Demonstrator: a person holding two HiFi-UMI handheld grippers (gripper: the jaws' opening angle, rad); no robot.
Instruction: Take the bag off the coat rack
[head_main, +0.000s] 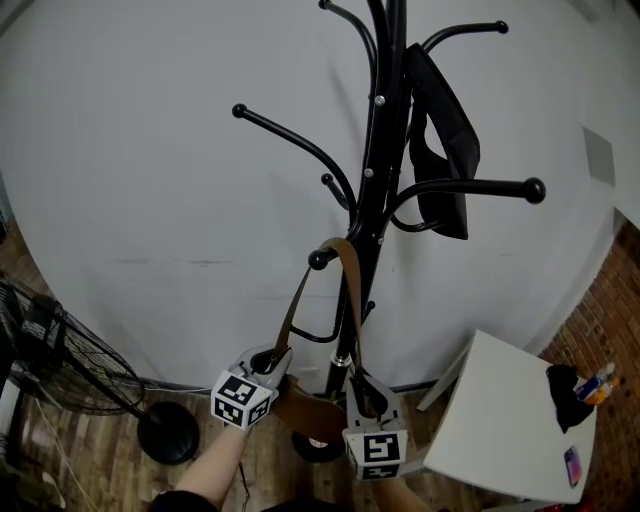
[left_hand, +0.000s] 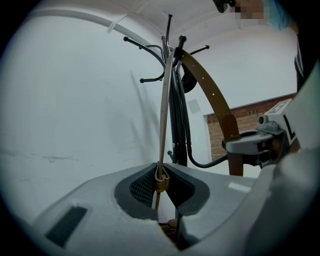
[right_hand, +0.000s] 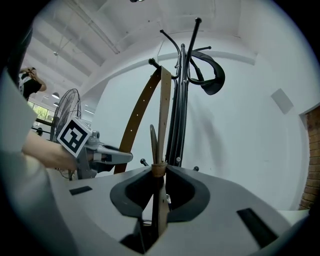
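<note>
Risk: brown leather strap (head_main: 345, 290) loops over ball-tipped hook (head_main: 318, 260) of black metal coat rack (head_main: 375, 150), centre of frame. Pulling down or outward instead of lifting would catch loop on ball and could tip rack. Uneven lift could slide thin strap through pads.

Left claw (left_hand: 160, 182): clenched on left run of strap.
Right claw (right_hand: 159, 170): clenched on right run, at keeper loop.

Brown bag body (head_main: 310, 410): low centre, between both claws, judged not yet unhooked.

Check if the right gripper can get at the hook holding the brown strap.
Probably not: the right gripper is shut on the brown strap low down, with the hook well above it.
</note>
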